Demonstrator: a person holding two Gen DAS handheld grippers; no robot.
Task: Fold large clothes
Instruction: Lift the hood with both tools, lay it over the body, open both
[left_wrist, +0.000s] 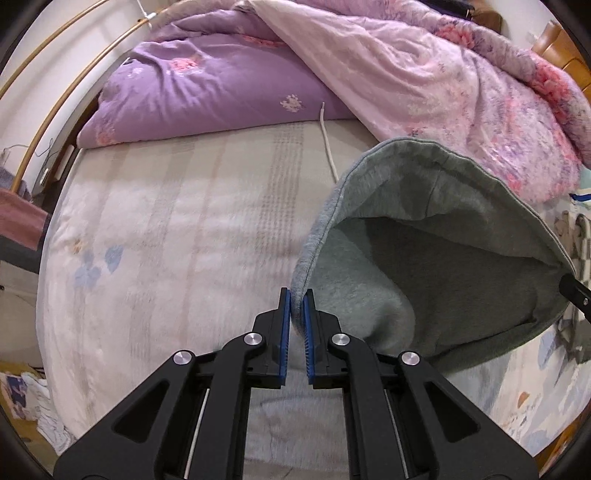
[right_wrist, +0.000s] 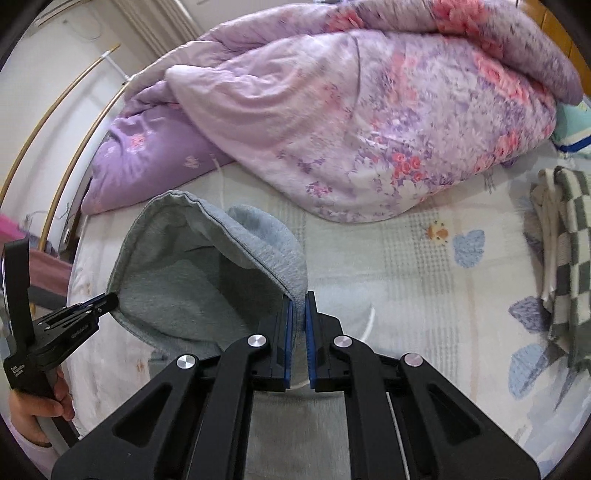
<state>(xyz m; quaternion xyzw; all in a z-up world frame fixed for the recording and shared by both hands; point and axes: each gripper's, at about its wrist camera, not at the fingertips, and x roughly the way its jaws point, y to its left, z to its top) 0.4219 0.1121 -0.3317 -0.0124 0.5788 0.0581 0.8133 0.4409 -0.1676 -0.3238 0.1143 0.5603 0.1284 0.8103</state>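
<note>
A grey fleece garment (left_wrist: 424, 258) hangs lifted above the bed, its hemmed edge stretched between both grippers so that its lighter inside shows. My left gripper (left_wrist: 297, 299) is shut on one end of the hem. My right gripper (right_wrist: 299, 301) is shut on the other end of the hem of the same garment (right_wrist: 192, 280). The left gripper also shows in the right wrist view (right_wrist: 110, 299), pinching the cloth at the far left. The right gripper's tip shows at the right edge of the left wrist view (left_wrist: 567, 282). More grey cloth lies below the jaws.
The pale patterned bed sheet (left_wrist: 166, 240) spreads under the garment. A bunched purple floral quilt (right_wrist: 369, 122) fills the back of the bed. A white cable (left_wrist: 328, 147) lies on the sheet. A checked green-and-white cloth (right_wrist: 565, 258) lies at the right.
</note>
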